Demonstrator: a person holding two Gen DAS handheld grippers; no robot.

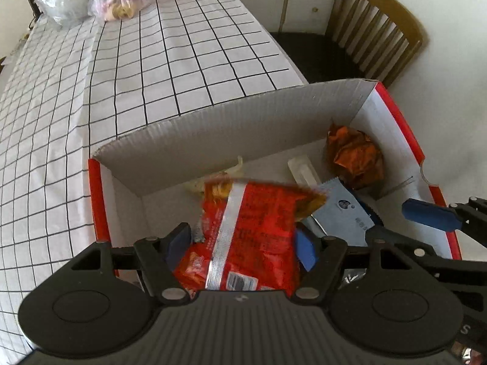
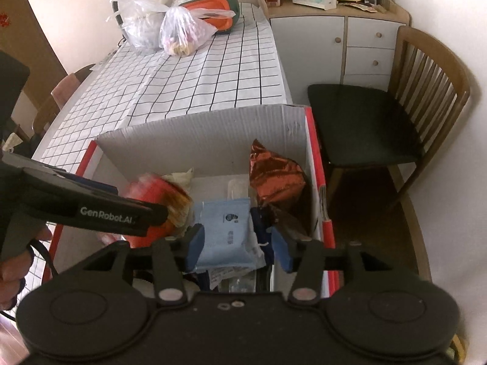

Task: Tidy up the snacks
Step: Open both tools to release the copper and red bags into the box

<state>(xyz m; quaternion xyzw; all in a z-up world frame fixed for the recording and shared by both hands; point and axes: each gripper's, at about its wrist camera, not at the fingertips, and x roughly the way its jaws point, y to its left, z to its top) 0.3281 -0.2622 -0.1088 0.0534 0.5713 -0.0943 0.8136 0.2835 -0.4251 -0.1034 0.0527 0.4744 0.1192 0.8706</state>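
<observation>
— Left gripper [image 1: 242, 246]?
— Clamped on the red snack packet [image 1: 252, 231], with a blue pad against each long side. Pointing steeply down into the cardboard box [image 1: 213, 118], over its near left part. Blurred along the packet's top edge.
— And the right gripper [image 2: 238, 248]?
— Apart. Poised above the pale blue packet [image 2: 225, 228], with the left pad over its edge and the right pad clear of it. No grip there.
— Where in the box?
— Lying flat on the bottom, around the middle, toward the near wall. Just right of the red one.
— Anything else inside?
— A crumpled copper foil bag [image 1: 354, 155], standing in the far right corner. A small clear plastic piece [image 1: 303, 167] just left of it, near the far wall. Something pale yellow behind the red packet, too hidden to name.
— The box itself?
— Red outside, white inside, open on top. Standing at the near end of the table [image 1: 182, 45] with the checked cloth, by its right edge.
— Rest of the table?
— Two plastic bags [image 1: 115, 0] at the far end, well apart from the box. A wooden chair [image 1: 374, 30] beyond the right edge.
</observation>
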